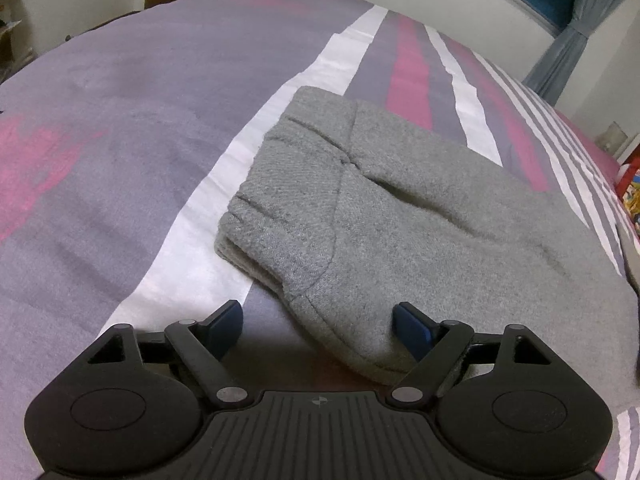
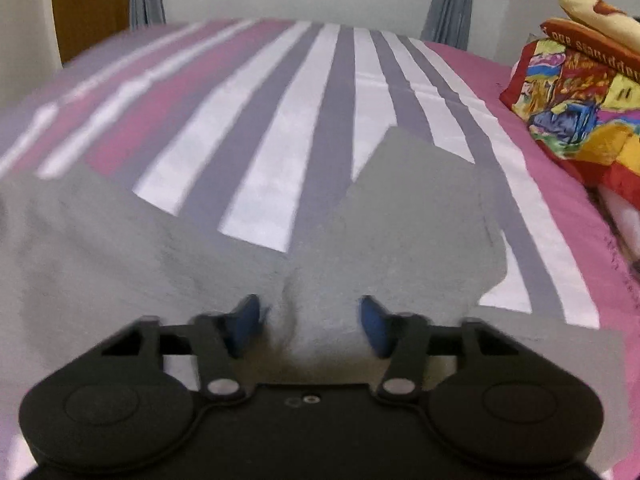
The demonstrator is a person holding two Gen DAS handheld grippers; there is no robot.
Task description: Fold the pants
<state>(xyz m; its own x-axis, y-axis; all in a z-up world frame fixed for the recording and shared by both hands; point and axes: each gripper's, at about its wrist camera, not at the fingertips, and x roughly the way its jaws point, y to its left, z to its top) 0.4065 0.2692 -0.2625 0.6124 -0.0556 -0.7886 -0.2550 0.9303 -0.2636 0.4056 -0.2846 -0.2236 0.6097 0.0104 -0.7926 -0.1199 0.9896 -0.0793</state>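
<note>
Grey knit pants lie on the striped bed sheet, with the waistband end at the far left and a rounded edge nearest me. My left gripper is open, its blue pads either side of that near edge, low over the bed. In the right wrist view the grey pants spread across the bed with a raised fold between the fingers. My right gripper is open, straddling that fold. The view is blurred.
A colourful pillow or bag lies at the bed's right side. Curtains and a window are behind the bed, and a wooden door stands at the far left.
</note>
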